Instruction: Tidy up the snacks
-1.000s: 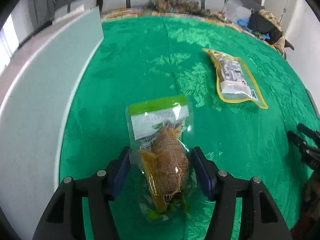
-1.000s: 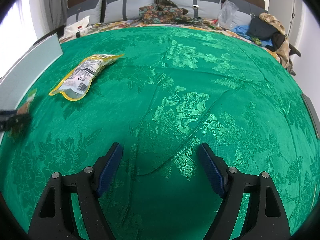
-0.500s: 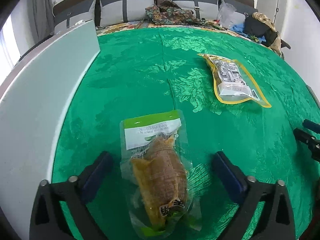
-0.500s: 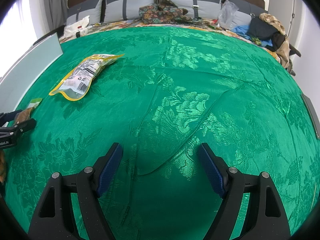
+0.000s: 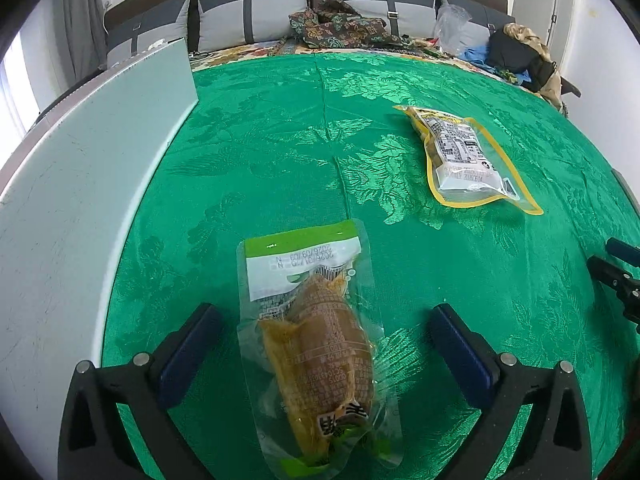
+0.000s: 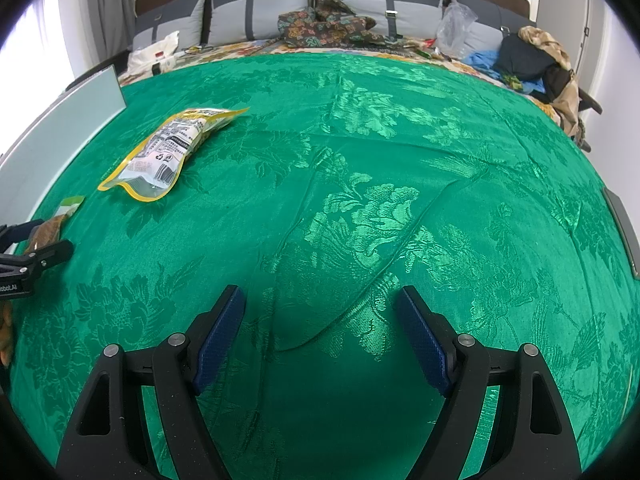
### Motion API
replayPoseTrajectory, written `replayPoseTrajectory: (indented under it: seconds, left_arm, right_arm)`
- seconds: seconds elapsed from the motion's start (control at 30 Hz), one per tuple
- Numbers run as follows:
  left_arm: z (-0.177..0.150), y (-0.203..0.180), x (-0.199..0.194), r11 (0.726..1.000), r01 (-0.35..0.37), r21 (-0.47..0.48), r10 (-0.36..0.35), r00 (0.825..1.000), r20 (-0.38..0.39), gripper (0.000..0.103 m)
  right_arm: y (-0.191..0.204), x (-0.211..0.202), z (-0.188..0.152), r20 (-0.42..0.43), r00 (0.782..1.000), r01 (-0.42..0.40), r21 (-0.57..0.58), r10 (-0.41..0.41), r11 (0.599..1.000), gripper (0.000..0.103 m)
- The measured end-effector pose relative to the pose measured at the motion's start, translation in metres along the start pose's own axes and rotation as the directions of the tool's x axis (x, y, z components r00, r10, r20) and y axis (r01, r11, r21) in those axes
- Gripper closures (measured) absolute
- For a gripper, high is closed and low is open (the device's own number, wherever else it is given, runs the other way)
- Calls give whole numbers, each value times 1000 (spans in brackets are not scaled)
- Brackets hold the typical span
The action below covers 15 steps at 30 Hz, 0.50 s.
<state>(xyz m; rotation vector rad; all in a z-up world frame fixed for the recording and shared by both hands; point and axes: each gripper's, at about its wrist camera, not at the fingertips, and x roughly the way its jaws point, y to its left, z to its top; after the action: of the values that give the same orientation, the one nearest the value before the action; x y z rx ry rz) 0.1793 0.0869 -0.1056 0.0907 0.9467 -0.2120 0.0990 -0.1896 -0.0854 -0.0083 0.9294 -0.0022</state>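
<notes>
A clear snack pack with a green top and a brown filling (image 5: 316, 344) lies flat on the green cloth, between the wide-open fingers of my left gripper (image 5: 324, 324), not touched by either pad. It shows small in the right wrist view (image 6: 52, 226) at the far left. A yellow-edged snack pouch (image 5: 460, 152) lies further off to the right; it also shows in the right wrist view (image 6: 168, 152). My right gripper (image 6: 320, 320) is open and empty over bare cloth.
A pale grey-white board (image 5: 80, 184) stands along the left edge of the cloth. The green patterned cloth (image 6: 400, 168) has creases. Cushions, clothes and bags (image 6: 332, 20) lie along the far side. The right gripper's tips (image 5: 616, 272) show at the right edge.
My left gripper has opened wide and let go of the green-topped pack, which now lies on the cloth. The gripper has drawn back a little. The right gripper has not moved.
</notes>
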Motion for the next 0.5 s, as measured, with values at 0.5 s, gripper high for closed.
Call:
replayPoseTrajectory:
  seconds: [0.5]
  left_arm:
    - [0, 0, 0, 1000, 0, 1, 0, 1000, 1, 0]
  right_arm:
    - [21, 6, 53, -84, 985, -143, 69, 148, 987, 21]
